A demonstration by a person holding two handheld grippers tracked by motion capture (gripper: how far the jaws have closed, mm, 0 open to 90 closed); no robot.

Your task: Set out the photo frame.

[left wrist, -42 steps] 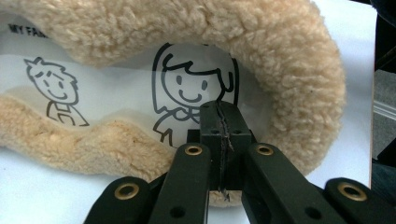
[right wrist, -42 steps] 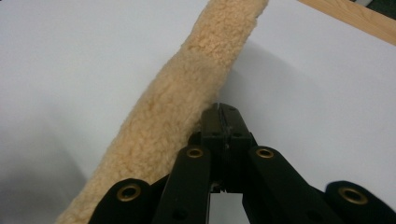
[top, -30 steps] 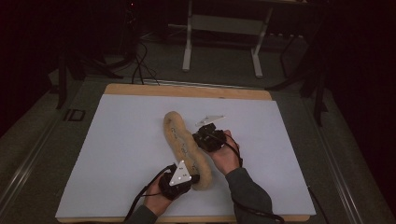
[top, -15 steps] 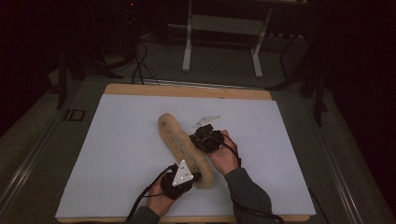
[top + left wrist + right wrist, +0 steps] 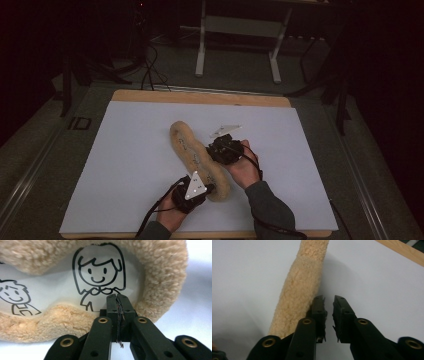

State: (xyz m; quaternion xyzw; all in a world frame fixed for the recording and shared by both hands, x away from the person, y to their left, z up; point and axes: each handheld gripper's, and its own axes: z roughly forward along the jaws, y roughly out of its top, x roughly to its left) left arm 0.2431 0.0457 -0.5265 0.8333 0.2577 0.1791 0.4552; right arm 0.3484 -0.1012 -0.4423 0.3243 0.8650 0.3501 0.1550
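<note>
Now two grippers are working a fleecy slipper insole near the worktop's front edge.

Left gripper (image 5: pixel 117 315) fingers are pinching shut at the insole (image 5: pixel 197 157) near end; right gripper (image 5: pixel 329 315) fingers, just opening to a narrow gap, are sitting empty beside its right flank, its long axis running away toward the far-left.

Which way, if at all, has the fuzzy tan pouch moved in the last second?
Yes, slightly. The fuzzy tan pouch has swung its far end left, toward the left edge of the white mat. Its near end stays beside the left gripper.
</note>
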